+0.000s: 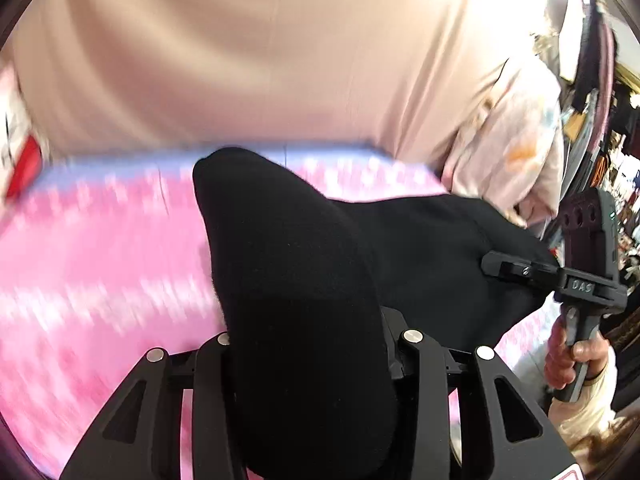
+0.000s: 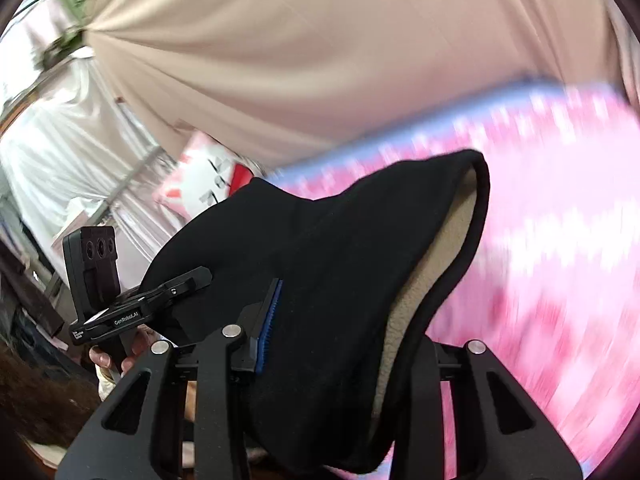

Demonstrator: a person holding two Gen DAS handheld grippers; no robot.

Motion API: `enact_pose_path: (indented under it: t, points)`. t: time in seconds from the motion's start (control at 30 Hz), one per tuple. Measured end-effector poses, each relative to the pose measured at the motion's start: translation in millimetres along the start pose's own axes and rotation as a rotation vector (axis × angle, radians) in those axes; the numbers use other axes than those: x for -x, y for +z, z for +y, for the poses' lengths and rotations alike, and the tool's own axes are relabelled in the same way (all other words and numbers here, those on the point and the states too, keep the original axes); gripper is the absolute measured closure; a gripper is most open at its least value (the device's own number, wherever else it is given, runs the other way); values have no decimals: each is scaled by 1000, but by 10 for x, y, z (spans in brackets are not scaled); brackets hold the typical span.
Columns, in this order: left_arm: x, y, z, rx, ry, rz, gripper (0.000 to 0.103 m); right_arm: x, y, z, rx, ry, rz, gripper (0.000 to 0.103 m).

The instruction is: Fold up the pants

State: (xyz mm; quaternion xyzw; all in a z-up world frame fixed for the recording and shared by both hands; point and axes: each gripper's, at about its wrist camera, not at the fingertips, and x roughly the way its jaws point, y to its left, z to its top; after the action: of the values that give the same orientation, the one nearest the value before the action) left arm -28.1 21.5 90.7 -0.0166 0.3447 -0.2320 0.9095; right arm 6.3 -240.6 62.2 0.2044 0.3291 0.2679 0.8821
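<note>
Both grippers, left gripper (image 1: 312, 344) and right gripper (image 2: 340, 340), clench the black pants (image 1: 304, 264), whose held edge stretches between them above the pink bed (image 1: 100, 264).

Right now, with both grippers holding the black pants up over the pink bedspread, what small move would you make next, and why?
Probably carry both ends forward together and lay them down flat. The left gripper and right gripper each clamp a bunch of the black pants, which hang slack between them above the pink bedspread, so nothing is folded yet.
</note>
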Motion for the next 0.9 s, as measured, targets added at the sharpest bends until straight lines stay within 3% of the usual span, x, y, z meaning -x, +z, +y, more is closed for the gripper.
enact_pose_path:
  t: [0.2, 0.33, 0.47, 0.57, 0.77, 0.9]
  points:
    - [515, 765, -108, -100, 61, -253, 66, 299, 807, 572, 195, 32, -185, 69]
    - [502, 1207, 21, -101, 69, -331, 65, 253, 1306, 675, 242, 48, -252, 69]
    - [151, 1530, 228, -95, 94, -338, 65, -47, 1710, 444, 225, 61, -266, 69]
    - [-267, 1660, 424, -83, 111, -300, 64, -420, 1903, 151, 192, 55, -259, 69]
    - [-1201, 1689, 814, -70, 171, -256, 64, -1213, 2016, -526, 98, 19, -194, 69]
    - [-1787, 1607, 1085, -40, 160, -191, 64, -1676, 1949, -959, 29, -14, -146, 69]
